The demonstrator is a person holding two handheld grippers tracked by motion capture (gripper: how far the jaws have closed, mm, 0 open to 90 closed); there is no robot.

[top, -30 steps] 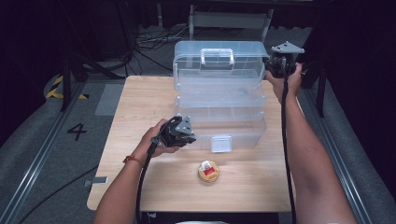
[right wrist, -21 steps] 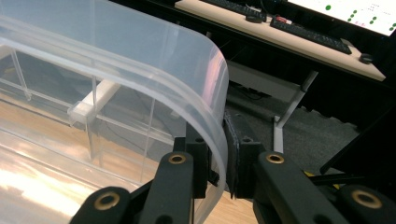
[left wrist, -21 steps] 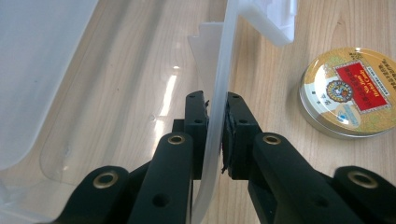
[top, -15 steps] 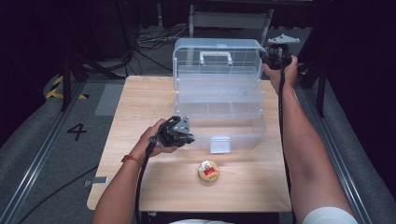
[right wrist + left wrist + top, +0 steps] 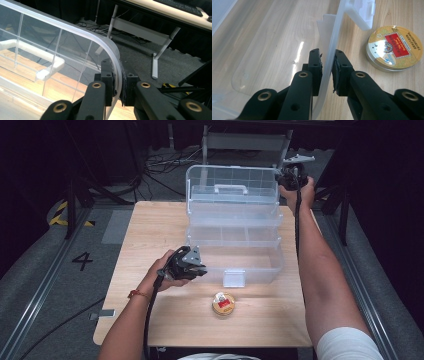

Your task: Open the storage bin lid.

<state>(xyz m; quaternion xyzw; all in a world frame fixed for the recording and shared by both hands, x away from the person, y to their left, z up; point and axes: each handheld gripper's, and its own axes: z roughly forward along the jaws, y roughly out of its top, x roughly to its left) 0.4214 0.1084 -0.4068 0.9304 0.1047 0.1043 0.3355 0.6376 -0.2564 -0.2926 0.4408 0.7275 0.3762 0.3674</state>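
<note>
A clear plastic tiered box (image 5: 235, 257) stands open on the wooden table (image 5: 150, 230), its lid (image 5: 232, 182) raised upright at the back. My left gripper (image 5: 202, 270) is shut on the box's front wall (image 5: 334, 40) near its left end; its jaws have just been easing open a little, with the wall still between the pads. My right gripper (image 5: 287, 180) is shut on the lid's curved top right rim (image 5: 75, 27). The pads of my right gripper (image 5: 118, 75) press both faces of the rim. A round gold tin (image 5: 223, 303) lies on the table in front of the box.
The box's white latch (image 5: 234, 277) hangs at the front wall, beside the tin (image 5: 393, 47). A white carry handle (image 5: 37, 60) sits on the lid. Behind the table are cables, a desk leg (image 5: 158, 57) and grey floor.
My right gripper has moved left and slightly farther away with the lid's corner in it. The left hand and the tin have stayed put.
</note>
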